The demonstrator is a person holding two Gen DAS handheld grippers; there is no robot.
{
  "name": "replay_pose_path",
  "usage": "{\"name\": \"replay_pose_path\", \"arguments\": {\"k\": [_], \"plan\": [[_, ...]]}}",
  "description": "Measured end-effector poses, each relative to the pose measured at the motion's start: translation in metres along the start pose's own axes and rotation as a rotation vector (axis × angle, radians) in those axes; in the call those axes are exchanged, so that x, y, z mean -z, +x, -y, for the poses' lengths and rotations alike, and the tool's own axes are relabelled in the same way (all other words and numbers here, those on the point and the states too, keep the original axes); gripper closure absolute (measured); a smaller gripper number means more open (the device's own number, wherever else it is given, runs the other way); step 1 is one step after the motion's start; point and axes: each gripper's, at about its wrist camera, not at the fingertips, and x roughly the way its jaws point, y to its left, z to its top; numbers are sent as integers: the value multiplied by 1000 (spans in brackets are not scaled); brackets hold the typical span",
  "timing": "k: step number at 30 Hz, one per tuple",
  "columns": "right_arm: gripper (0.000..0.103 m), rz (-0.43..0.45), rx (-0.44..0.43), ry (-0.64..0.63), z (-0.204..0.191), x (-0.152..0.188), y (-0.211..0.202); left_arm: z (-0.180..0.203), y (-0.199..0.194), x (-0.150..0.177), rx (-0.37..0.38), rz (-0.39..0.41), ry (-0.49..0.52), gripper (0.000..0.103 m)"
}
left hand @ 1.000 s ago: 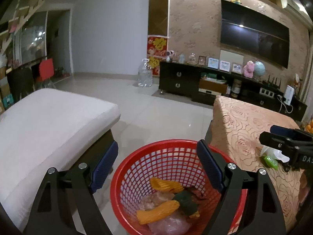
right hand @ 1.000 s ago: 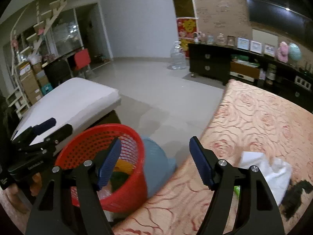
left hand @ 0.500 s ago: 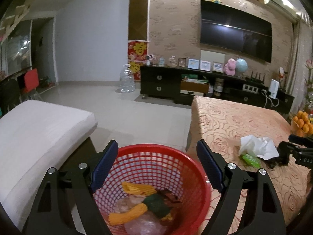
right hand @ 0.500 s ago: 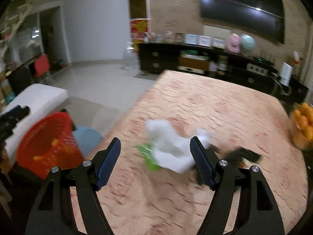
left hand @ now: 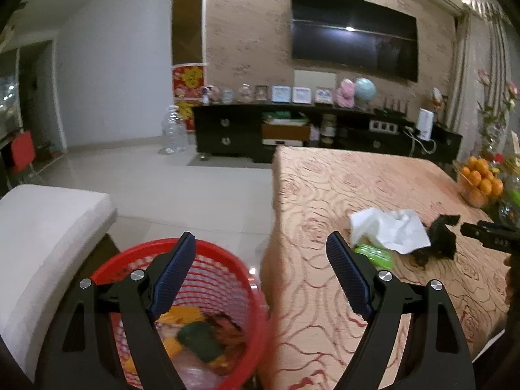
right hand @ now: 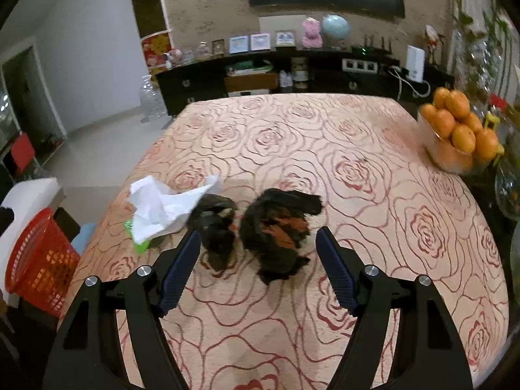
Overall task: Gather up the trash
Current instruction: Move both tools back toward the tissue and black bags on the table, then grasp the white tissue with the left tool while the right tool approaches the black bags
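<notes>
— Two dark scraps [right hand: 276, 227] are seen on the table [right hand: 373, 169], just ahead of the right gripper [right hand: 256, 269], jaws wide, nothing held.
— And the left gripper [left hand: 260, 276]?
— Wide too, empty, held above the basket [left hand: 227, 269].

**Dark scraps framed between spread jaws on the rose-patterned cloth**

The right gripper [right hand: 255, 268] is seen at the lower centre, its jaws apart and nothing pressed between them. Two dark crumpled scraps [right hand: 276, 227] lie just above on the tablecloth [right hand: 373, 178]. A white tissue [right hand: 162, 208] and a green wrapper [right hand: 138, 243] are seen left of them. A red basket [right hand: 35, 266] stands at the left edge, a bowl of oranges [right hand: 458, 133] at the upper right.
</notes>
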Motion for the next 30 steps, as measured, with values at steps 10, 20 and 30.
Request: {"name": "replay_pose_path", "arguments": {"k": [10,20,30], "plan": [[27,-2,-3,54,21,3,1,45,28,-14,106,-69,47,24],[26,-1,-22,107,33,0,5,111,93,-34,205,-156,134,19],[23,-38,-27,147,43,3,19,153,169,-25,288,-277,145,19]]}}
